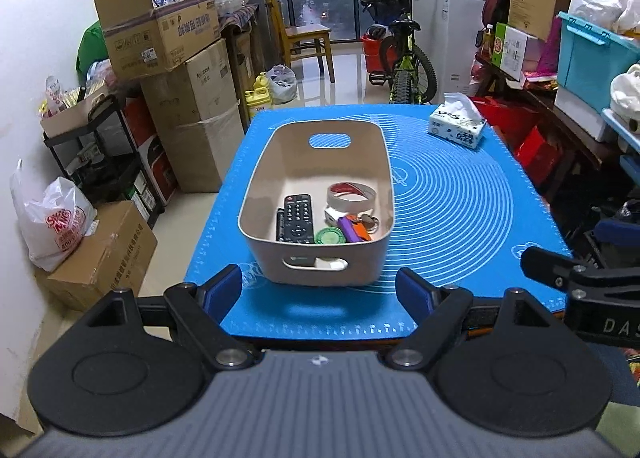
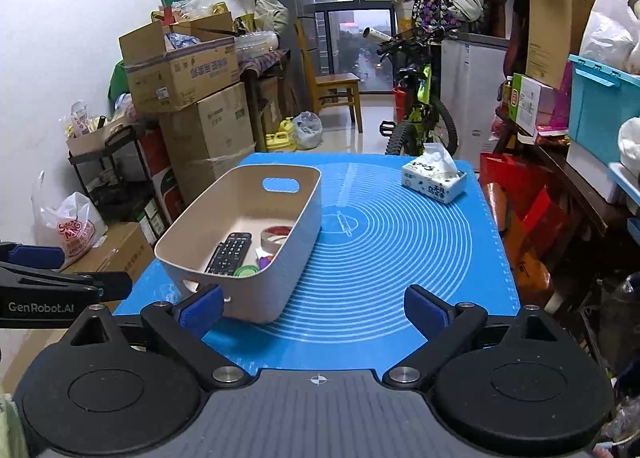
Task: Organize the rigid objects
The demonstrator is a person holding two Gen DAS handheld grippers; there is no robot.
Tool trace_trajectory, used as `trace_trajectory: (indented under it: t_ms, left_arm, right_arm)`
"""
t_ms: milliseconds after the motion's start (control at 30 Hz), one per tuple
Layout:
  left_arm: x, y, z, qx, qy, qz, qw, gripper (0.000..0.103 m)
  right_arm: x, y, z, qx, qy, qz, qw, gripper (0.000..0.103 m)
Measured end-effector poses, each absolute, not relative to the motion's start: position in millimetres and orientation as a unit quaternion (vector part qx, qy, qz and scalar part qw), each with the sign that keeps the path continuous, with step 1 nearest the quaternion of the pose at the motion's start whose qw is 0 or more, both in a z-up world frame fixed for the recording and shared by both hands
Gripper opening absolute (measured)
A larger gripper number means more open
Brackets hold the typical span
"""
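Note:
A beige basket [image 1: 260,178] with handle cut-outs stands on the blue mat [image 1: 460,210]. Inside lie a black remote [image 1: 295,218], a tape roll [image 1: 352,194], a green round lid [image 1: 330,236], a purple and orange item [image 1: 354,229] and keys. My left gripper [image 1: 320,290] is open and empty, just short of the basket's near wall. In the right wrist view the basket [image 2: 304,214] sits left of centre, with the remote [image 2: 230,253] and tape roll [image 2: 274,236] visible. My right gripper [image 2: 316,310] is open and empty over the mat's near edge [image 2: 380,258].
A tissue pack [image 1: 458,124] lies at the mat's far right corner, also in the right wrist view [image 2: 436,178]. Cardboard boxes [image 1: 188,98] and a black cart [image 1: 100,146] stand left of the table. A bicycle [image 1: 404,70] stands behind it, cluttered shelves [image 1: 580,78] to the right.

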State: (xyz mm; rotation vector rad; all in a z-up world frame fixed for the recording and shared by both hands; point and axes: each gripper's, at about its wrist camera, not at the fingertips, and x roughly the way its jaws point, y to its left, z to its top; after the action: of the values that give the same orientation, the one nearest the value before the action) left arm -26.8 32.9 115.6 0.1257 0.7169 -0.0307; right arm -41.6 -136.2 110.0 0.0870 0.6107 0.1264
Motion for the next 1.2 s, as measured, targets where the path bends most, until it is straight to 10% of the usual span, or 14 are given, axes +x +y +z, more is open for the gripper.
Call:
trace_trajectory:
  t_ms: [1200]
  left_arm:
    - [-82, 21, 105, 0.077, 0.348, -0.026, 0.934, 0.083]
  right_arm:
    - [-112, -127, 110, 0.052, 0.305, 0.065, 0.949, 0.096]
